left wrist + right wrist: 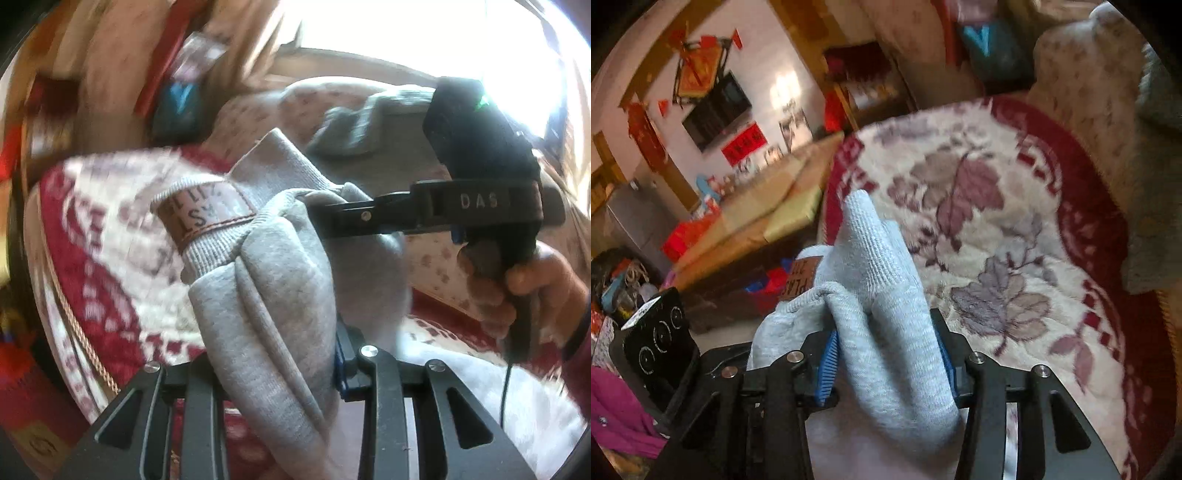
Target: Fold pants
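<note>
The light grey sweatpants (273,280) are bunched and lifted above a red and cream floral blanket (96,236). Their ribbed waistband with a brown label (207,210) shows in the left wrist view. My left gripper (284,365) is shut on a fold of the pants. My right gripper (325,214) enters from the right in that view, shut on the waistband edge. In the right wrist view my right gripper (886,362) clamps the grey pants (882,295) between its blue pads (827,365), above the blanket (997,229).
A grey folded cloth (362,122) and a floral pillow (266,107) lie at the far end of the bed. A bright window (424,33) is behind. In the right wrist view the room has a wooden table (768,206), clutter and red wall decorations (701,74) on the left.
</note>
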### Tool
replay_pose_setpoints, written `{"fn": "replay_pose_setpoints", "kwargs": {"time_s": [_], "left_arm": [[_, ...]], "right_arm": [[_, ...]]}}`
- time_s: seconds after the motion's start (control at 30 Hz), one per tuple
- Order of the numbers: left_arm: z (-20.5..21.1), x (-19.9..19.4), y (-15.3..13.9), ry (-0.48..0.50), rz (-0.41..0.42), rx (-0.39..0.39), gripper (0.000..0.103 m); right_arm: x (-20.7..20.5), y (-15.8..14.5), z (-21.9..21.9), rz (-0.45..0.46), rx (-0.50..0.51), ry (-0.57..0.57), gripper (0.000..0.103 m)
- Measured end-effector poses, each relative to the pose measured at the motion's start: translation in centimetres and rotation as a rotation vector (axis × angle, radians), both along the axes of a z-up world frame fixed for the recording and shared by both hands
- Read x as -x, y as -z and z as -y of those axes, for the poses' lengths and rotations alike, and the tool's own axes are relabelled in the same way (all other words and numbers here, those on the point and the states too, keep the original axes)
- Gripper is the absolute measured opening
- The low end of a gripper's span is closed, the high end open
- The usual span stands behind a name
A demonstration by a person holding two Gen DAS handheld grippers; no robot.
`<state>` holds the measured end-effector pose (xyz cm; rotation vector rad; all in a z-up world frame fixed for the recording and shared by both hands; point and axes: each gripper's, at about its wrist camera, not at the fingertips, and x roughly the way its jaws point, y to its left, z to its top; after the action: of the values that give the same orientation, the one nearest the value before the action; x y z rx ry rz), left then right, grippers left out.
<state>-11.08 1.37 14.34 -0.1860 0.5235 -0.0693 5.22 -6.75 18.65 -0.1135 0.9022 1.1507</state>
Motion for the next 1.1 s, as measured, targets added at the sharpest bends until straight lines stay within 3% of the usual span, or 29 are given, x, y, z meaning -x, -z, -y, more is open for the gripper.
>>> {"fn": "replay_pose_setpoints", "kwargs": {"time_s": [0.1,0.23,0.43,0.47,0.5,0.57,0.67,0.77,0.9,1.0,1.1], "left_arm": [[4.8,2.3,-1.3,0.062,0.053,-0.104,0.031],[10.1,4.6,-0.7,0.140,0.078,-0.193,0.031],[16.6,8.2,4.0,0.283,0.019,-0.307,0.037],[17.4,8.6,4.8,0.312,-0.004,-0.320,0.047],[18.2,9.2,5.6,0.357,-0.034,-0.320,0.062],[19.0,10.4,6.2,0.417,-0.053,-0.307,0.079],[19.1,12.5,5.7,0.475,-0.022,-0.296,0.084],[18.0,13.9,3.9,0.490,0.032,-0.253,0.091],[17.4,13.2,1.2,0.448,0.061,-0.210,0.093],[17.5,11.3,0.6,0.385,0.036,-0.220,0.093],[17.4,9.3,1.9,0.351,-0.019,-0.211,0.093]], "right_arm": [[2.5,-2.3,4.7,0.028,-0.022,0.060,0.057],[5.6,-3.2,10.6,0.035,-0.007,0.141,0.059],[10.9,1.9,20.5,-0.094,0.016,0.334,0.063],[11.7,3.4,22.0,-0.131,0.046,0.374,0.063],[12.4,4.7,23.4,-0.168,0.075,0.415,0.063],[13.5,6.2,25.6,-0.198,0.129,0.482,0.063],[15.4,6.0,28.6,-0.183,0.146,0.576,0.064],[17.2,3.5,30.4,-0.121,0.095,0.637,0.074],[18.4,-0.3,30.4,-0.018,-0.027,0.678,0.085],[16.9,-0.6,27.7,-0.015,-0.019,0.645,0.086],[15.0,1.1,24.4,-0.013,0.074,0.606,0.086]]}}
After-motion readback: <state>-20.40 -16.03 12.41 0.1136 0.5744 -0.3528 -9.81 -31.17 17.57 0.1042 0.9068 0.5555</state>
